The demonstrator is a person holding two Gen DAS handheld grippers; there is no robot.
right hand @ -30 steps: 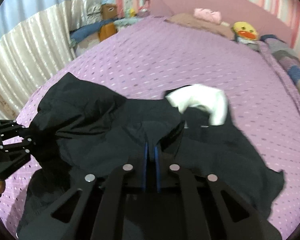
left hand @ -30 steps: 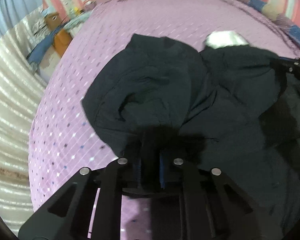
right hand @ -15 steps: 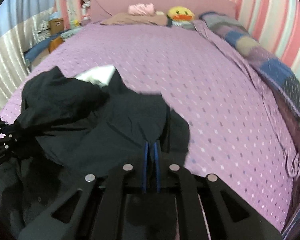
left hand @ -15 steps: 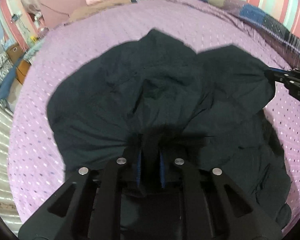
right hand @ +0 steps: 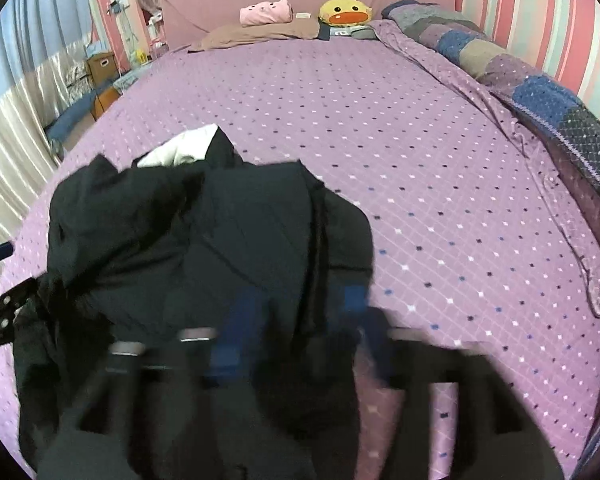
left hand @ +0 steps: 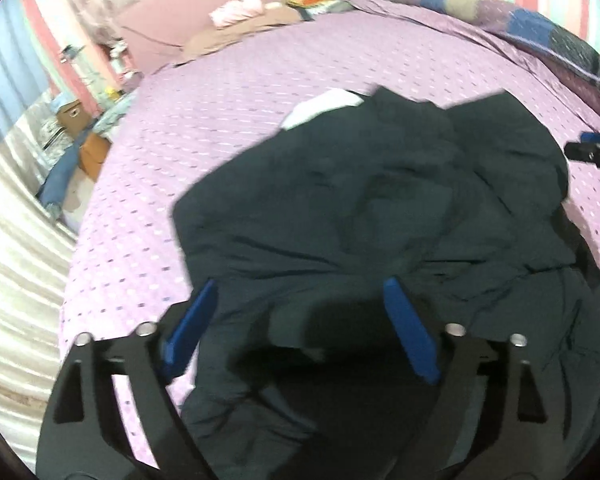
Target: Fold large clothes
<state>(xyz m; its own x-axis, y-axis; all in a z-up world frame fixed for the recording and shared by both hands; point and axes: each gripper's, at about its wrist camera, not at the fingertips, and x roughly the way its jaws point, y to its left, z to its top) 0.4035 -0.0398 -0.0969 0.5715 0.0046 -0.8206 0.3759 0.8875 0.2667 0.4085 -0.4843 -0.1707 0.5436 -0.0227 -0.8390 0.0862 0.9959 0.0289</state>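
A large dark garment (left hand: 380,200) lies bunched on the purple dotted bedspread (left hand: 220,92), with a white lining patch (left hand: 324,110) showing at its far edge. My left gripper (left hand: 300,284) hovers over the garment's near part. Its jaws are opening wide and the blue pads (left hand: 192,328) press on nothing. In the right wrist view the same garment (right hand: 220,240) lies to the left, white patch (right hand: 180,152) behind it. My right gripper (right hand: 296,304) is motion-blurred. Its jaws are opening, a dark fold hangs loose between them, and its tip (left hand: 592,152) shows in the left wrist view.
At the bed's head lie a brown pillow (right hand: 260,34), a pink plush (right hand: 266,12) and a yellow duck plush (right hand: 344,12). A patchwork quilt (right hand: 540,92) runs along the right side. A cardboard box (right hand: 100,64) and pale curtain (right hand: 12,140) stand left of the bed.
Both grippers were shut on the dark garment and carried it across the bed. Now both have their jaws apart and the cloth has dropped free.
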